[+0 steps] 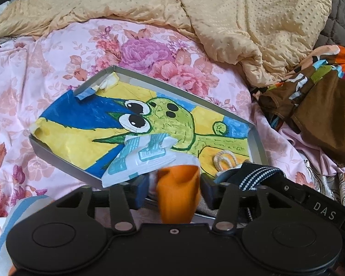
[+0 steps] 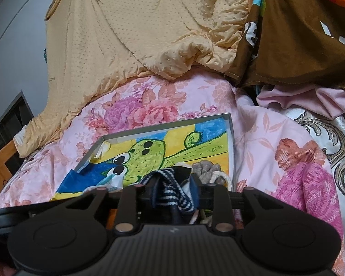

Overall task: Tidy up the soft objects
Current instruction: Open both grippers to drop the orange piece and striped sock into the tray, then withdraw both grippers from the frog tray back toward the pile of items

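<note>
A shallow grey tray [image 1: 172, 85] lined with a green cartoon drawing lies on the floral bed sheet [image 1: 46, 69]. In the left wrist view a soft orange thing [image 1: 178, 197], blurred, stands between the fingers of my left gripper [image 1: 174, 188] at the tray's near edge. The jaws stand apart from it, open. A white and teal packet [image 1: 140, 161] and a cream loop [image 1: 225, 161] lie in the tray. In the right wrist view my right gripper [image 2: 172, 191] is open over the tray's near right part [image 2: 231, 142]. A navy, white-striped fabric [image 2: 170, 184] lies loosely between its fingers, beside a grey fuzzy piece [image 2: 207, 168].
A dotted beige blanket [image 1: 241, 11] is heaped behind the tray. A brown, multicoloured cloth [image 1: 322, 96] piles up at the right, with a silver patterned fabric [image 2: 329, 138] beyond it. A wooden frame [image 2: 0, 168] and a grey wall show at the far left.
</note>
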Demonstrator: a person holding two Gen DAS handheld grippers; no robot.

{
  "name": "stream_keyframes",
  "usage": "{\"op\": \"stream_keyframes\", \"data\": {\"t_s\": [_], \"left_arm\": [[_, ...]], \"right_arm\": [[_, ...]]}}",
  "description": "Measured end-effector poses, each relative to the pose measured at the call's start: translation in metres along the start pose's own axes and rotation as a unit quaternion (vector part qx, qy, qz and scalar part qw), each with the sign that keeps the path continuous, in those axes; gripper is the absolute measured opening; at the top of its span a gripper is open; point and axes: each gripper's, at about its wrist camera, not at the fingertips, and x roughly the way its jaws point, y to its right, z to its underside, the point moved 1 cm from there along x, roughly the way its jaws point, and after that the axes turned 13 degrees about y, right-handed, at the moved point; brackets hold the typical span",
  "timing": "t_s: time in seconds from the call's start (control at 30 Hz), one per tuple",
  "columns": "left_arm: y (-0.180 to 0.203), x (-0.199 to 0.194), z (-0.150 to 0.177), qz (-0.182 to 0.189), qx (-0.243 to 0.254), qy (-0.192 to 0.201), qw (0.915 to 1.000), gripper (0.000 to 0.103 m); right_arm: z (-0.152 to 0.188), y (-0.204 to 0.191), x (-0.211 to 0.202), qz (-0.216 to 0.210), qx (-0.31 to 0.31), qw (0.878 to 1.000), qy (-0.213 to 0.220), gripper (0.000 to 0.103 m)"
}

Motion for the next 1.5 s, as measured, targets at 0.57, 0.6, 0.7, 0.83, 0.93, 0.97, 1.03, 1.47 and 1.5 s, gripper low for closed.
{"op": "stream_keyframes", "data": {"t_s": [0.57,0.6,0.7,0.83,0.93,0.97,1.03,1.47,1.5], "left_arm": [[0.002,-0.015,-0.009,-0.025,0.007,0.028,0.9993,0.079],[0.002,-0.017,-0.011,-0.027,0.005,0.030,0.9992,0.081],[0.003,-0.028,-0.015,-0.033,0.007,0.041,0.9986,0.086],[0.006,-0.044,-0.021,-0.036,0.018,0.051,0.9979,0.088],[0.007,-0.061,-0.024,-0.036,0.023,0.065,0.9970,0.094],[0.007,-0.068,-0.025,-0.037,0.023,0.072,0.9964,0.095],[0.007,-0.080,-0.026,-0.041,0.026,0.084,0.9953,0.096],[-0.010,-0.160,-0.023,-0.040,0.009,0.120,0.9919,0.102],[-0.012,-0.166,-0.022,-0.039,0.006,0.121,0.9919,0.102]], "right_arm": [[-0.002,0.001,-0.003,0.009,0.004,1.000,-0.001,0.065],[-0.004,0.000,-0.005,0.010,0.005,1.000,0.002,0.068],[-0.008,0.000,-0.015,0.008,0.011,1.000,0.012,0.079],[-0.014,-0.001,-0.028,0.009,0.014,1.000,0.021,0.085],[-0.018,-0.003,-0.040,0.005,0.016,0.999,0.028,0.091],[-0.020,-0.005,-0.045,0.003,0.015,0.999,0.030,0.094],[-0.023,-0.008,-0.053,0.002,0.009,0.999,0.035,0.096],[-0.037,-0.036,-0.126,-0.004,-0.043,0.997,0.067,0.103],[-0.038,-0.039,-0.130,-0.006,-0.046,0.997,0.070,0.103]]}}
